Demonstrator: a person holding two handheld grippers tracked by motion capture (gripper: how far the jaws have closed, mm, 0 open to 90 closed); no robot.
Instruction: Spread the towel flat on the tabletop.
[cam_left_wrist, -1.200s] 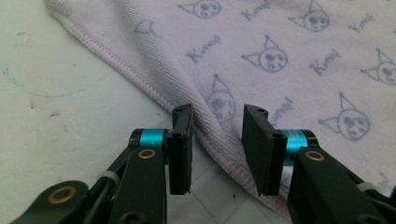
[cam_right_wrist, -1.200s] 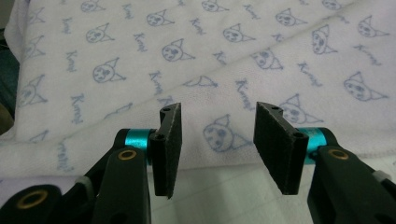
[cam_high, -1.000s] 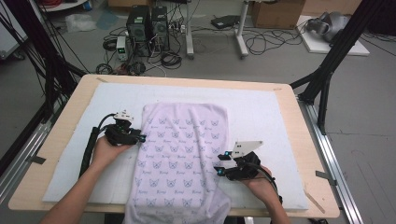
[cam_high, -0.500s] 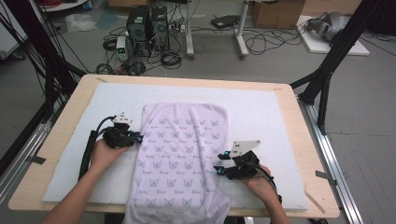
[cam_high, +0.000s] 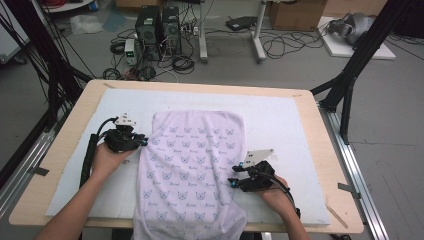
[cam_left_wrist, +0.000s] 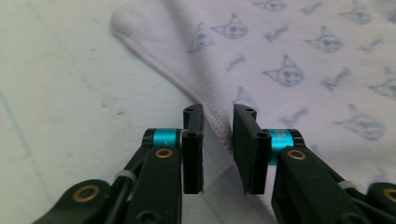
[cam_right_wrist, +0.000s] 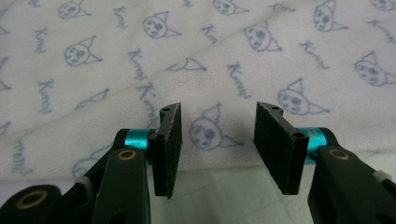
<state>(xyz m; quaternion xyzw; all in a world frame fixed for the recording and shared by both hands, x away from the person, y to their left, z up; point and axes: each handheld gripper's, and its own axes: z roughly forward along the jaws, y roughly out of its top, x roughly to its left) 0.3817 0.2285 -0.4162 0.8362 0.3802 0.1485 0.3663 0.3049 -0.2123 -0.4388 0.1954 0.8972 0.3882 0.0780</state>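
Towel (cam_high: 192, 165): flat on white mat (cam_high: 280, 115), near end over table edge. Left gripper (cam_left_wrist: 218, 135): at towel's left hem, jaws just reopened slightly, hem between, unpinched. Right gripper (cam_right_wrist: 217, 140): spread at right edge. Step: gripping edges. Next: clamp both.

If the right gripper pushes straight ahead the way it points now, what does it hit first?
Most likely the near edge of the cat-print towel. The right gripper has open jaws with nothing between them, aimed at that edge just ahead over the white table mat. Depth is hard to judge, so it may slide over the cloth.
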